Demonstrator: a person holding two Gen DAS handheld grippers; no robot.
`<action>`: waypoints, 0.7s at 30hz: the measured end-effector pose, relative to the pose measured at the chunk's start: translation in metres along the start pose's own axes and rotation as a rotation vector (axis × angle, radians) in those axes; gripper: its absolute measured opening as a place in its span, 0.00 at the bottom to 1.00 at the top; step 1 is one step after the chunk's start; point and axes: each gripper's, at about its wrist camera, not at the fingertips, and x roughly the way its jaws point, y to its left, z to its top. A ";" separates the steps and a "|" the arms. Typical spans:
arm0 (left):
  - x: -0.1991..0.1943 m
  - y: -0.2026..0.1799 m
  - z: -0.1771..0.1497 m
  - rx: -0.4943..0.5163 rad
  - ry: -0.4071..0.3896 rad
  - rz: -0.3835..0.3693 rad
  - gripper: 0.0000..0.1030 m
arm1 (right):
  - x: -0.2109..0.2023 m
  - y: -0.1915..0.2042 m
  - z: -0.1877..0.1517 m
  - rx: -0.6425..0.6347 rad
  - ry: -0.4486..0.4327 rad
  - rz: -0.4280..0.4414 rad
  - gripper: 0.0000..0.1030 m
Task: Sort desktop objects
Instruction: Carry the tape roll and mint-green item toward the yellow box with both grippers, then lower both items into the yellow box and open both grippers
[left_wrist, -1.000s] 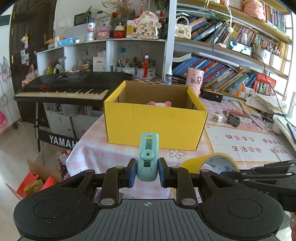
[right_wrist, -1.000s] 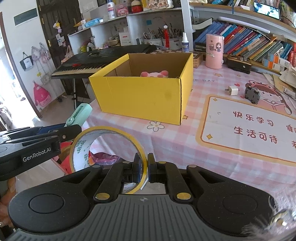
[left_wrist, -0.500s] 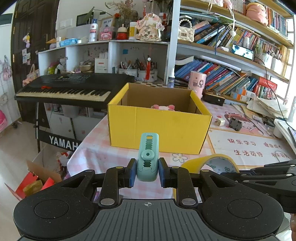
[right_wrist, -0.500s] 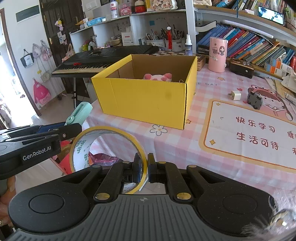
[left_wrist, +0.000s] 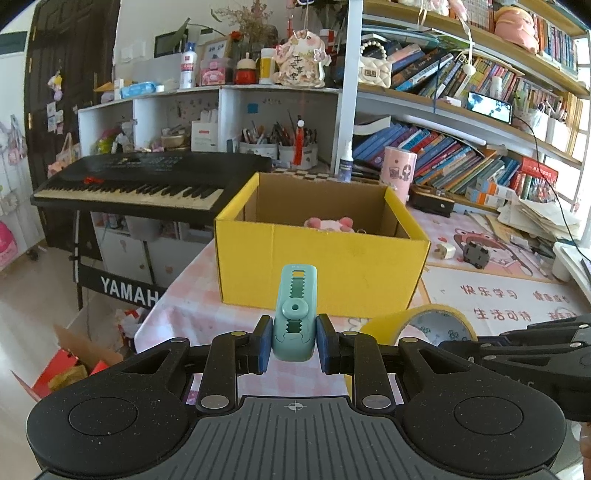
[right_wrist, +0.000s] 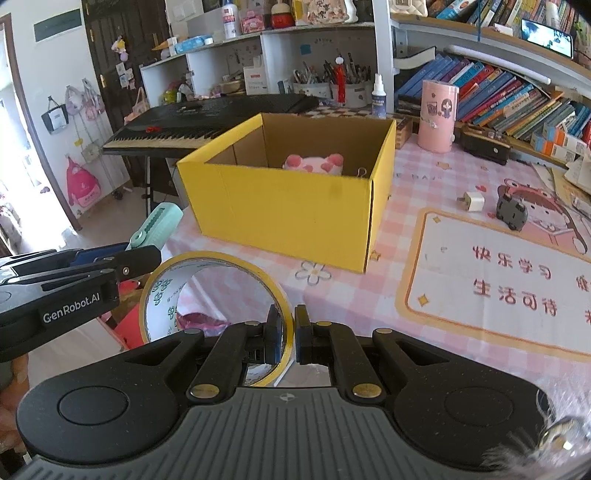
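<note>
While both grippers hang near the table's front edge, the scene reads as follows.

Left gripper (left_wrist: 294, 345): jaws clamped on the lower end of a mint-green clip-like tool (left_wrist: 295, 314), which stands upright between the blue pads and points toward 12 o'clock, at the box.

Right gripper (right_wrist: 289, 334): jaws pinched on the wall of a yellow tape roll (right_wrist: 214, 291); one pad sits inside the ring, the other outside. The roll stands on edge, its hole facing the camera.

Tape roll, left view: at 3 o'clock of the green tool, low and just right of the left gripper's fingers (left_wrist: 417, 325).

Left gripper, right view: comes in at 9 o'clock, the green tool (right_wrist: 157, 229) sticking up and forward from it.

Yellow cardboard box (left_wrist: 321, 273): open-topped, at 12 o'clock ahead of both grippers, on the pink checked tablecloth (right_wrist: 406, 236).

Pink plush toy (right_wrist: 314, 164): inside the box, against its far wall.

White charger plug (right_wrist: 472, 201): on the cloth at 2 o'clock of the box, well apart from it.

Small dark grey gadget (right_wrist: 511, 212): just beside the plug, to its right.

Pink cylinder cup (right_wrist: 437, 116): upright behind the box at 1 o'clock.

Black keyboard (left_wrist: 147, 181): off the table at 10 o'clock.
</note>
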 end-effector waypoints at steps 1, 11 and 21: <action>0.002 0.000 0.002 -0.001 -0.003 0.003 0.23 | 0.001 -0.001 0.002 0.000 -0.008 0.000 0.06; 0.031 0.000 0.040 -0.003 -0.067 0.030 0.23 | 0.022 -0.025 0.049 0.024 -0.101 -0.007 0.06; 0.076 -0.001 0.082 -0.024 -0.114 0.073 0.23 | 0.047 -0.057 0.123 0.035 -0.217 0.000 0.06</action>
